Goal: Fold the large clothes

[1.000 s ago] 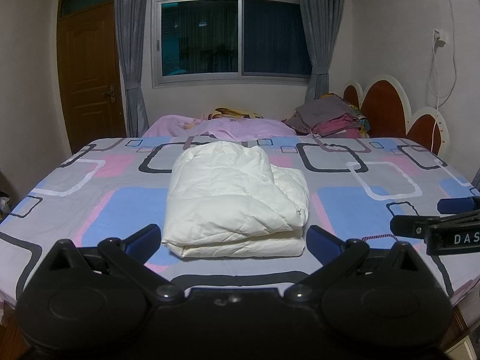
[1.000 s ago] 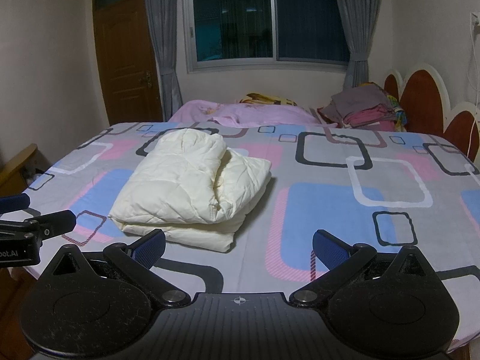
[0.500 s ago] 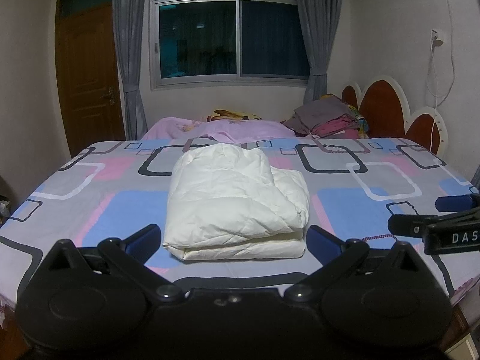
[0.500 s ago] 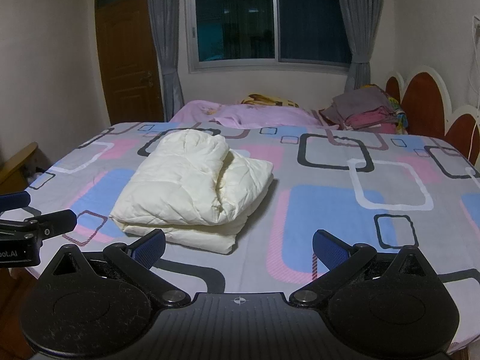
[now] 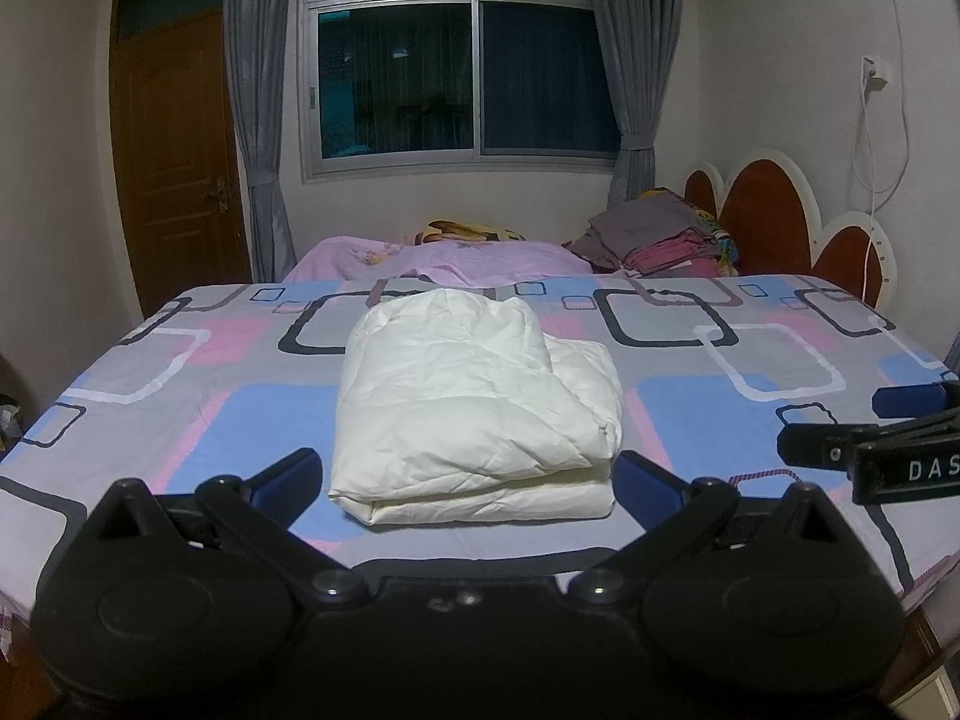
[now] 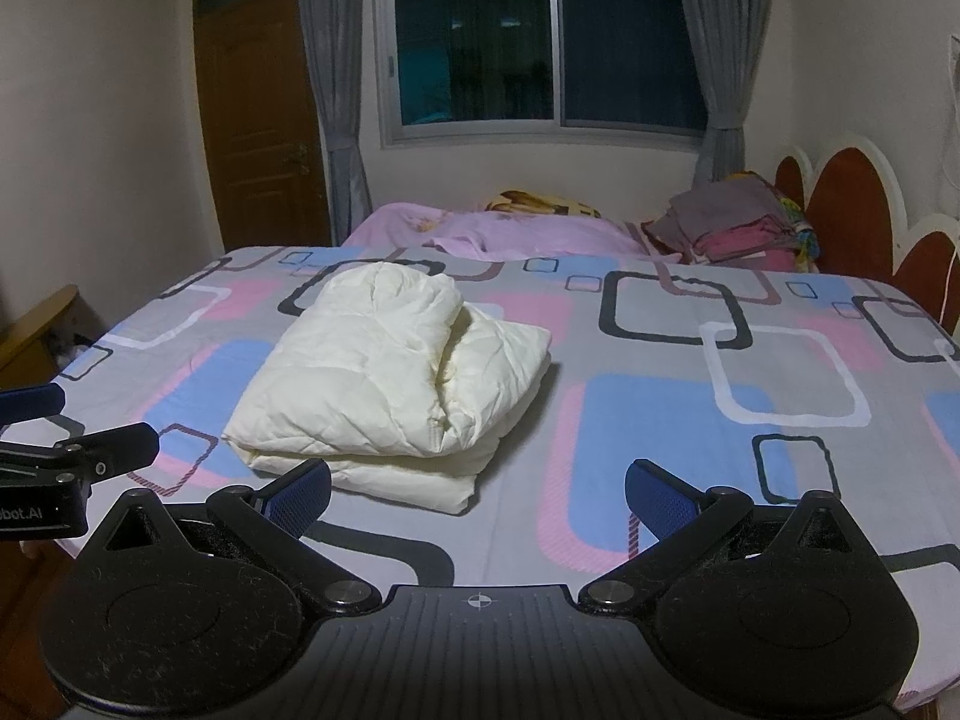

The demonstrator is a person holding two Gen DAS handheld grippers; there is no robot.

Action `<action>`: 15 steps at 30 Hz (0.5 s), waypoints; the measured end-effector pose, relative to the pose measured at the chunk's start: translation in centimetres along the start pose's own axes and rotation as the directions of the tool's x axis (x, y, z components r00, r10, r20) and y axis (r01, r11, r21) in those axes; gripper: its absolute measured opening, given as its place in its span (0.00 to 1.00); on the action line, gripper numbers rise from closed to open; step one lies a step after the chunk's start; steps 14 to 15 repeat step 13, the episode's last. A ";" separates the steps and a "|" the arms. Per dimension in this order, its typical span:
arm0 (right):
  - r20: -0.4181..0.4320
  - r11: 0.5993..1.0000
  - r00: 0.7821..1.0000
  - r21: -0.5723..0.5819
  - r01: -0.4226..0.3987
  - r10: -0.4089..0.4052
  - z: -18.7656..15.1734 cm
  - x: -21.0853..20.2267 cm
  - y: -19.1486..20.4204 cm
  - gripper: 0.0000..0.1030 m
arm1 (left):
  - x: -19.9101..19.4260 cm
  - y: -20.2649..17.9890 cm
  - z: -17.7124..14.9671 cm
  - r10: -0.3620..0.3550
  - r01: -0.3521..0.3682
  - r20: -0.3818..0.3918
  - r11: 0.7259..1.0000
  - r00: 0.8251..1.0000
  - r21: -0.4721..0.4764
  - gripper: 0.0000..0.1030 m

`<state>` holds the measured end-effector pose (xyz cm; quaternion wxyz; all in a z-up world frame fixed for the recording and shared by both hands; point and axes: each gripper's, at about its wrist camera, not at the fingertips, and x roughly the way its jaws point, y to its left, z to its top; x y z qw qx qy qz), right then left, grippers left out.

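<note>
A folded cream quilted garment [image 5: 474,402] is shown lying on the patterned bedsheet [image 5: 750,360]. Near it, the left gripper [image 5: 468,480] and right gripper [image 6: 477,489] are held wide open, empty.

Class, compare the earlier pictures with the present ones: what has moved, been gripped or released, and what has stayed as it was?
Nothing visibly changed. The folded cream garment lies in the same spot on the bed; the left gripper and right gripper stay open, holding nothing.

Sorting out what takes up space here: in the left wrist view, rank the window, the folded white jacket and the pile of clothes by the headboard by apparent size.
1. Window
2. Folded white jacket, though it is nearer the camera
3. Pile of clothes, farther away
</note>
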<state>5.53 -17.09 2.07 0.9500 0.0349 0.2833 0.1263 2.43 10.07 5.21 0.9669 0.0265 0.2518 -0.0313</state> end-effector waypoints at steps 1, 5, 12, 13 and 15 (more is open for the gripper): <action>0.000 1.000 1.000 0.000 0.000 0.000 0.0 0.0 0.0 1.00 | 0.1 0.1 0.0 -0.002 0.002 0.000 1.000 1.000 0.000 1.00; -0.009 1.000 1.000 -0.005 -0.002 0.002 -0.1 0.3 0.0 1.00 | 0.2 0.2 0.0 -0.004 0.004 -0.006 1.000 1.000 0.007 0.99; -0.022 1.000 1.000 -0.013 -0.005 0.005 -0.3 0.7 0.1 1.00 | 0.4 0.5 -0.3 -0.004 0.004 -0.014 1.000 1.000 0.011 0.99; -0.021 1.000 1.000 -0.013 -0.007 0.007 -0.3 0.7 0.0 1.00 | 0.3 0.5 -0.3 -0.008 0.009 -0.014 1.000 1.000 0.011 0.99; -0.021 1.000 1.000 -0.013 -0.007 0.007 -0.3 0.7 0.0 1.00 | 0.3 0.5 -0.3 -0.008 0.009 -0.014 1.000 1.000 0.011 0.99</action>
